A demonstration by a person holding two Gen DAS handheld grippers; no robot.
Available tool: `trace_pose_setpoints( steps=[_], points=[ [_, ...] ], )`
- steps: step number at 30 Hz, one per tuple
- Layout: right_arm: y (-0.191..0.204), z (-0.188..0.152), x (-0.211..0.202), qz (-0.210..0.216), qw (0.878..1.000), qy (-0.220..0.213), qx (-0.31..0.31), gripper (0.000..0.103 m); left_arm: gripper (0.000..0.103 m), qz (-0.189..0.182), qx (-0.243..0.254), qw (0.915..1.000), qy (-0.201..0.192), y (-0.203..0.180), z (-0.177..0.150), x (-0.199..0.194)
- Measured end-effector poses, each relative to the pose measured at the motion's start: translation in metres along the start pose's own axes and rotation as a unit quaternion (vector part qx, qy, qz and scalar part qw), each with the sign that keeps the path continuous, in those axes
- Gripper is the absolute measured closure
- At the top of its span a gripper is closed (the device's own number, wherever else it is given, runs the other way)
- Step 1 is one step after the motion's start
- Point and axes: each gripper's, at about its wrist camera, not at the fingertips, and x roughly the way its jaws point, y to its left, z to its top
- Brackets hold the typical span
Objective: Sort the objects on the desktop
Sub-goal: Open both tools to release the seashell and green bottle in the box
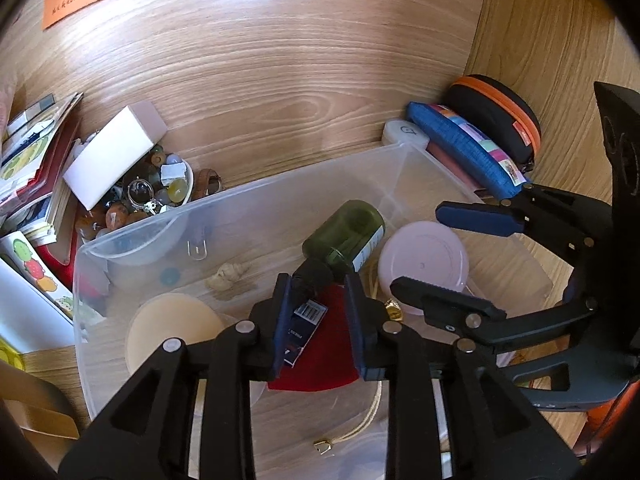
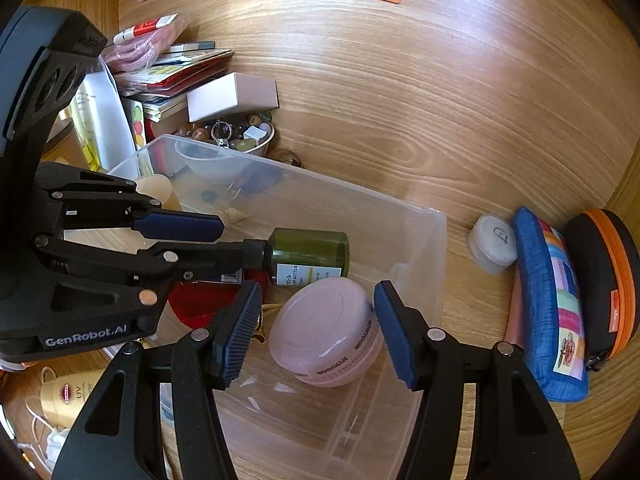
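Left gripper: matte black linkage arms with triangular cut-outs, round silver pivot pins, and dark blue ribbed pads on the fingers. Right gripper: identical black frame, silver pins, blue ribbed pads. White lettering "GenRobot.AI" marks the left gripper's black housing, seen from the right wrist.

Your views are bright and warm, with soft glare streaking the wooden table. Fisheye bending curves the edges, dark vignette fills the corners, and focus stays fairly sharp.
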Motion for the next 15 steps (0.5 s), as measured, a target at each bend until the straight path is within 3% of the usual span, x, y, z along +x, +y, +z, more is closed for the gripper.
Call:
trace_pose_setpoints(
  steps=[4,6,15],
  points=[
    [0.001,0.000,-0.001,0.001,1.000,0.003,0.001,0.048,0.073,0.005,-0.001,1.0000,-0.004,0.000,0.000,-0.003],
    [0.000,0.000,-0.002,0.000,1.000,0.003,0.002,0.048,0.059,0.012,-0.001,0.9998,-0.016,0.001,0.000,-0.009],
    [-0.001,0.004,-0.019,0.001,1.000,-0.012,0.010,0.044,0.043,0.022,-0.013,0.9986,-0.046,0.009,0.004,-0.031]
  ],
)
